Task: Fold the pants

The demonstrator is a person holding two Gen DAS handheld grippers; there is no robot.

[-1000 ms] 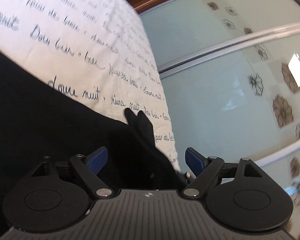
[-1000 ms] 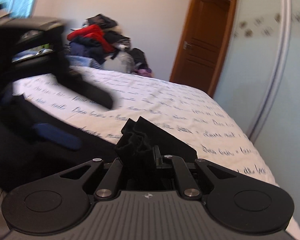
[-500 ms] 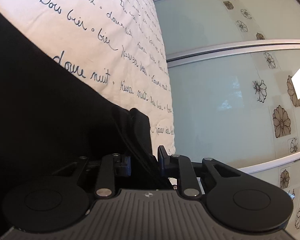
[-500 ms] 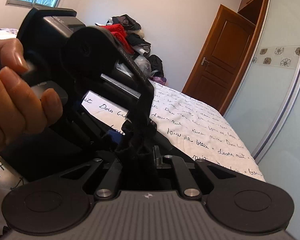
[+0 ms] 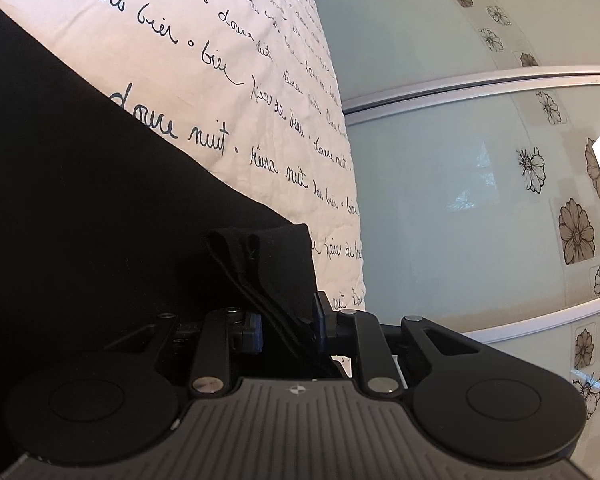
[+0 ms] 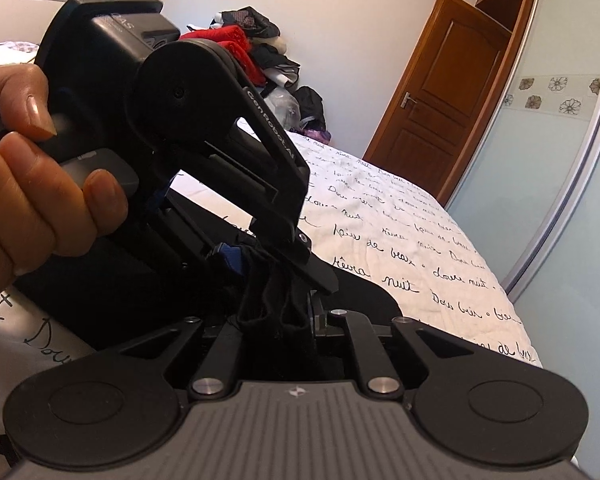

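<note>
left gripper [image 5: 288, 330] newly clamped on pants [image 5: 100, 200], right gripper [image 6: 276, 320] likewise

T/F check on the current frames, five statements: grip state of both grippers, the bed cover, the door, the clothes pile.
1. The left gripper is shut on the black pants. True.
2. The right gripper is open, with nothing between its fingers. False: it is shut on a bunched fold of the pants.
3. The bed cover is white with handwritten-style script. True.
4. The wooden door stands wide open. False: it appears closed.
5. The pile of clothes lies on the floor beside the wardrobe. False: it sits at the far end of the bed, by the wall.
</note>
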